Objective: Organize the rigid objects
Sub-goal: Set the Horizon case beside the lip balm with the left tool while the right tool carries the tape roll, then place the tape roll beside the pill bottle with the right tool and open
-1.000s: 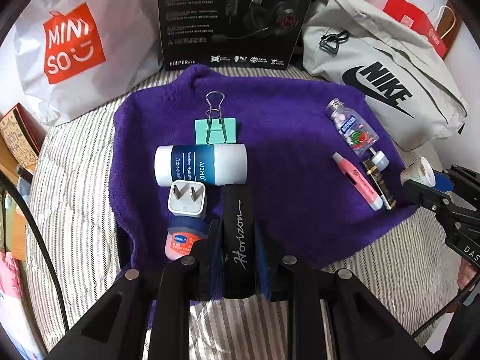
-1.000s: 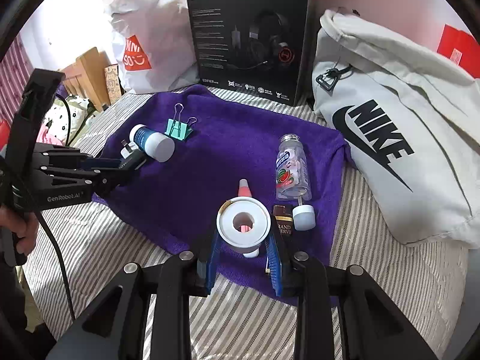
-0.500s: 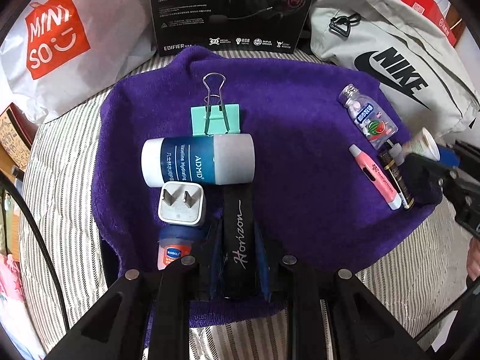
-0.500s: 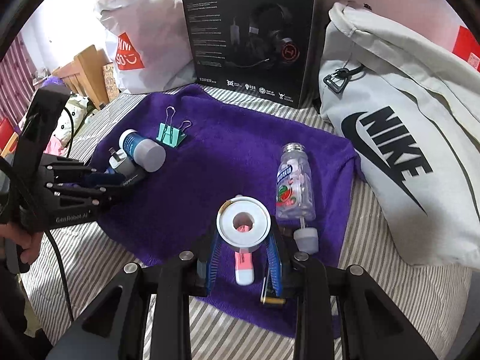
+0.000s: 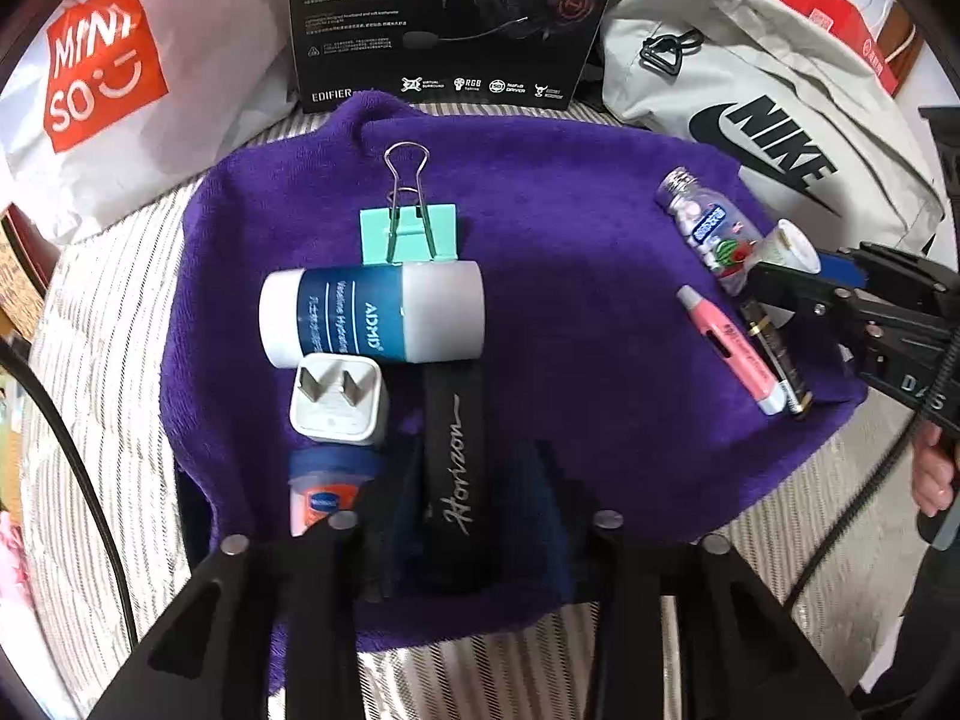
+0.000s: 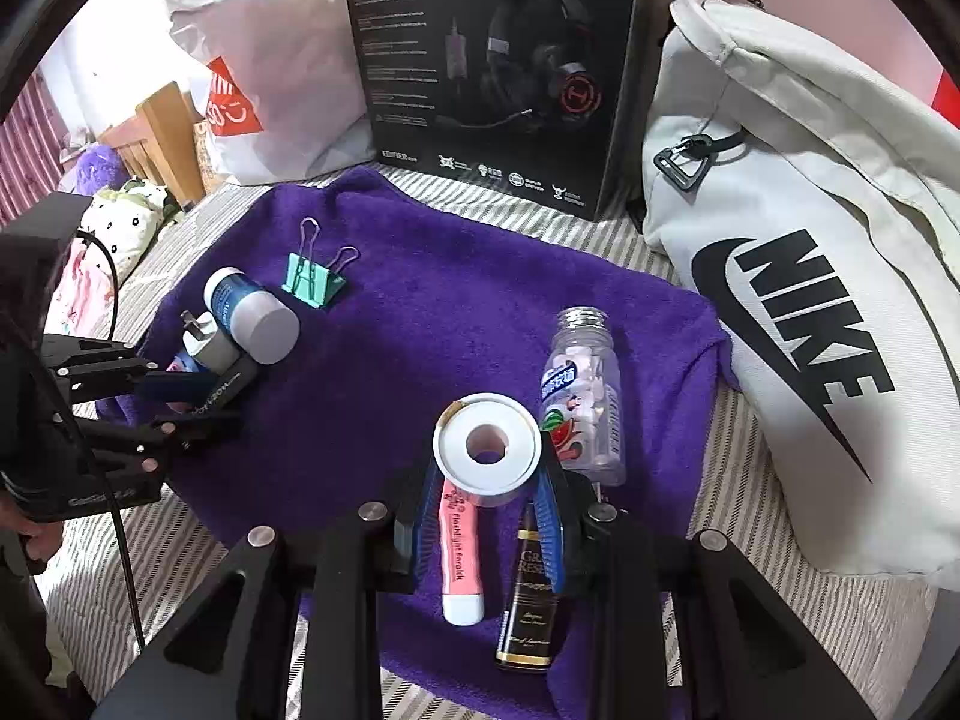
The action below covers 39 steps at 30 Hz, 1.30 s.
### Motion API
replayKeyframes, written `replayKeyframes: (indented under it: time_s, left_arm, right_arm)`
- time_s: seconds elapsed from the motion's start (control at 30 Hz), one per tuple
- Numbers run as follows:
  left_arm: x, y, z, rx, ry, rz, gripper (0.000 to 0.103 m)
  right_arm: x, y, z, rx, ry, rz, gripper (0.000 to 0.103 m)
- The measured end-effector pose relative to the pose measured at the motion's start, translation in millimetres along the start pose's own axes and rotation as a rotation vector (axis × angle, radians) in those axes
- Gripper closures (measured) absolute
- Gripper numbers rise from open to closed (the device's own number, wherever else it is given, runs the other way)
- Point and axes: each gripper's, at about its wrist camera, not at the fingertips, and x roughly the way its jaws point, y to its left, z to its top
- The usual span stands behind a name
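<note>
A purple towel [image 5: 570, 252] lies on the striped bed. My left gripper [image 5: 465, 480] has its jaws open around a black "Horizon" case [image 5: 454, 468] lying on the towel, pads a little off its sides. Beside it lie a blue-white tube [image 5: 372, 315], a white charger plug [image 5: 337, 402], a small Vaseline tub [image 5: 327, 495] and a teal binder clip [image 5: 410, 234]. My right gripper [image 6: 487, 483] is shut on a white tape roll [image 6: 487, 449], held above a pink highlighter [image 6: 459, 546] and a dark miniature bottle [image 6: 531, 594]. A clear candy bottle [image 6: 579, 396] lies just right.
A black headset box [image 6: 492, 60] stands behind the towel. A white Nike bag [image 6: 810, 276] lies at the right, a white Miniso bag [image 5: 102, 78] at the back left. Striped bedding [image 6: 750, 618] surrounds the towel.
The left gripper's jaws have opened off the black case, which now lies on the towel. The right gripper has carried the tape roll forward over the highlighter and the miniature bottle.
</note>
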Motion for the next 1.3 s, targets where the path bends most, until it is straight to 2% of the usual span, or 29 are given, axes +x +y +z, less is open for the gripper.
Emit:
replayKeyframes:
  time_s: [0.13,0.27,0.5,0.67,0.97,1.3]
  left_arm:
    - [-4,0,0,-0.027,-0.003,-0.017,0.047]
    - [-14,-5,-5,-0.025,-0.014,-0.007,0.037]
    - [-46,-5,-22,-0.035,-0.045,0.018,0.032]
    - [-64,1,-33,-0.046,-0.062,0.025,0.032]
    - [-62,12,-34,-0.077,-0.054,0.003,0.032]
    - [-53,12,-32,-0.07,-0.04,-0.016,0.032]
  right_arm:
    - [-3,-8,-1,0.03,-0.006,0.0,0.075]
    - [-6,-14,1,0.058,-0.014,0.0,0.075]
    - [7,-11,20,0.026,-0.012,-0.008,0.075]
    - [27,-9,30,0.023,0.002,0.0,0.075]
    - [65,-4,37,0.007,0.052,-0.02,0.075]
    - [78,-2,40,-0.002,0.059,-0.026,0.075]
